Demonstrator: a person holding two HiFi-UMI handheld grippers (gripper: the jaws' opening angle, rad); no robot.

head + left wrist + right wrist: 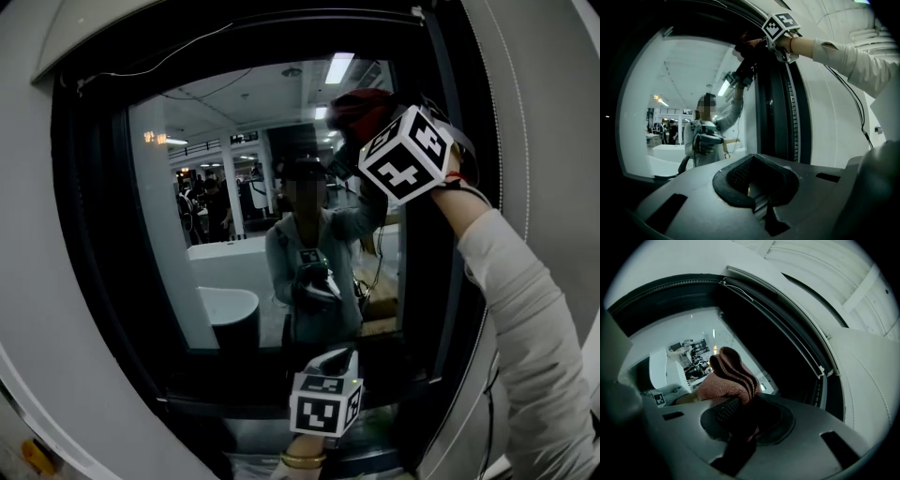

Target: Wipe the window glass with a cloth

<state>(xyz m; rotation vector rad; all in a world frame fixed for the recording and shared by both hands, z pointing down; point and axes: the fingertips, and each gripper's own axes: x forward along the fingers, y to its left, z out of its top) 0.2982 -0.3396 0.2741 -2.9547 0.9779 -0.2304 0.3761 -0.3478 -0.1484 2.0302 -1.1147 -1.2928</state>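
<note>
Red cloth (pixel 729 376) pinched in right gripper (pixel 740 413); we're holding it high on glass (pixel 216 169) to wipe; left gripper (pixel 754 187) waiting low, jaws together.

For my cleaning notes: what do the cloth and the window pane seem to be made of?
Cloth: soft reddish-pink fabric, probably microfibre or terry; fuzzy nap, folded layers.
Window pane: glass, smooth and glossy; it mirrors the person and ceiling lights.
</note>
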